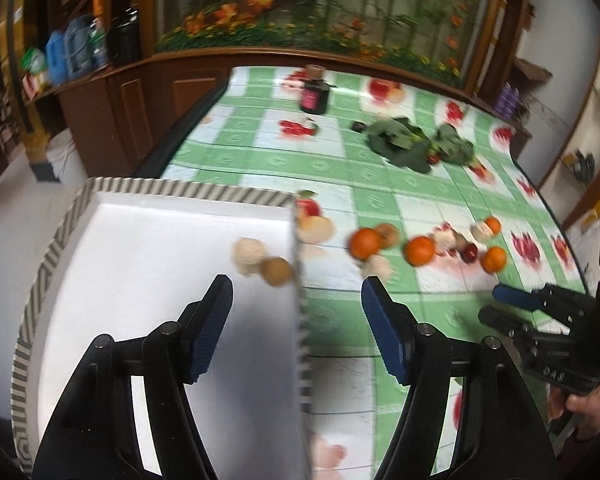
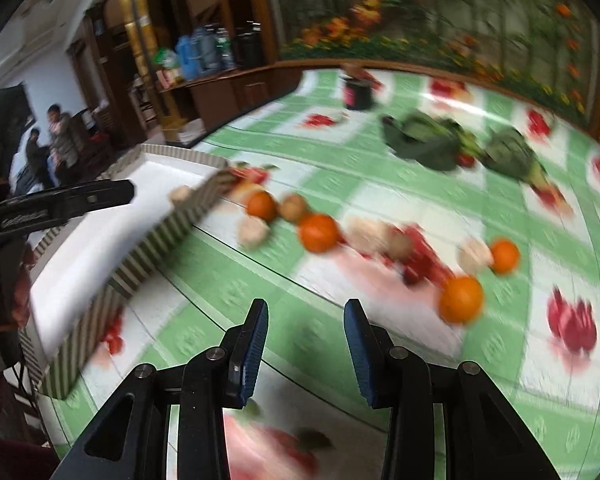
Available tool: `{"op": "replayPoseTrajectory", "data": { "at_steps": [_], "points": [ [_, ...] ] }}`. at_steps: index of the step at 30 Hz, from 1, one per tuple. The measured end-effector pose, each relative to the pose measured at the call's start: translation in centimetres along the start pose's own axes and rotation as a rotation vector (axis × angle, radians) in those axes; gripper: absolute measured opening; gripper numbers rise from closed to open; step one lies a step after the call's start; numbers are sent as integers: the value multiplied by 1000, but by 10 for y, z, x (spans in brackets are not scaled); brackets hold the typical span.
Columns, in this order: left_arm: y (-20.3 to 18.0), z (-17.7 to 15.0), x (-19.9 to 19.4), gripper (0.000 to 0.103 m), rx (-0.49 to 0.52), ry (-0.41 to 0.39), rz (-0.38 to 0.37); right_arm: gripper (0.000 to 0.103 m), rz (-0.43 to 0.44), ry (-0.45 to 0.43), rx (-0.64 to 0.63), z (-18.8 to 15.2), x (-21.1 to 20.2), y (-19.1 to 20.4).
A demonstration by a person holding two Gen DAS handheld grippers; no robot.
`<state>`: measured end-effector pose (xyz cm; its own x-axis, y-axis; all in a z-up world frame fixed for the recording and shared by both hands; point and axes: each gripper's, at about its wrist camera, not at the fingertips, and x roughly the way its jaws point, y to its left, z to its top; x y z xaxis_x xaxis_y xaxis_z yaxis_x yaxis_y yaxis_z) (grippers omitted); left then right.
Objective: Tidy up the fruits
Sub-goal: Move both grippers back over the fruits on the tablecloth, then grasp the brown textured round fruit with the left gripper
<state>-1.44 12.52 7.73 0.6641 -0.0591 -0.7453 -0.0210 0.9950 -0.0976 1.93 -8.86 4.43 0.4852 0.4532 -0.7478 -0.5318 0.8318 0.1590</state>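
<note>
A white tray with a striped rim (image 1: 148, 188) sits on the table's left; it also shows in the right wrist view (image 2: 156, 256). A pale fruit (image 1: 249, 254) and a brown fruit (image 1: 277, 271) lie in its far right corner. Several oranges (image 1: 365, 243) (image 2: 318, 232), pale and brown fruits and a small red one (image 1: 469, 253) lie loose on the cloth to the tray's right. My left gripper (image 1: 296, 300) is open and empty, straddling the tray's right rim. My right gripper (image 2: 306, 320) is open and empty above the cloth, short of the fruits; it also shows in the left wrist view (image 1: 500, 304).
The table wears a green checked cloth with fruit prints (image 1: 380, 200). Leafy greens (image 1: 412, 142) (image 2: 452, 144) and a dark jar (image 1: 314, 94) (image 2: 357, 90) stand further back. A wooden cabinet with bottles (image 1: 80, 52) lies left. People (image 2: 52, 136) stand far left.
</note>
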Motion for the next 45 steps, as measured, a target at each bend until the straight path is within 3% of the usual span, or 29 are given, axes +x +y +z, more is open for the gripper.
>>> {"op": "replayPoseTrajectory", "data": {
  "at_steps": [12, 19, 30, 34, 39, 42, 43, 45],
  "points": [
    [-57, -7, 18, 67, 83, 37, -10, 38, -74, -12, 125, -17, -11, -57],
    [-69, -6, 33, 67, 101, 67, -3, 38, -125, -9, 97, -9, -8, -71],
    [-73, 3, 59, 67, 100, 112, 34, 38, -86, 26, 100, 5, 24, -94],
    [-75, 7, 73, 67, 102, 138, 44, 34, -24, -17, 136, 1, 20, -101],
    [-71, 14, 88, 67, 89, 152, 70, 34, -10, -28, 160, -3, 17, -104],
    [-69, 15, 93, 67, 80, 156, 48, 34, 0, -27, 164, -3, 17, -105],
    [-69, 15, 96, 66, 82, 163, 48, 34, 1, -26, 162, -3, 17, -106],
    [-71, 12, 101, 52, 98, 180, 40, 34, 5, -26, 160, -3, 16, -106]
  ]
}}
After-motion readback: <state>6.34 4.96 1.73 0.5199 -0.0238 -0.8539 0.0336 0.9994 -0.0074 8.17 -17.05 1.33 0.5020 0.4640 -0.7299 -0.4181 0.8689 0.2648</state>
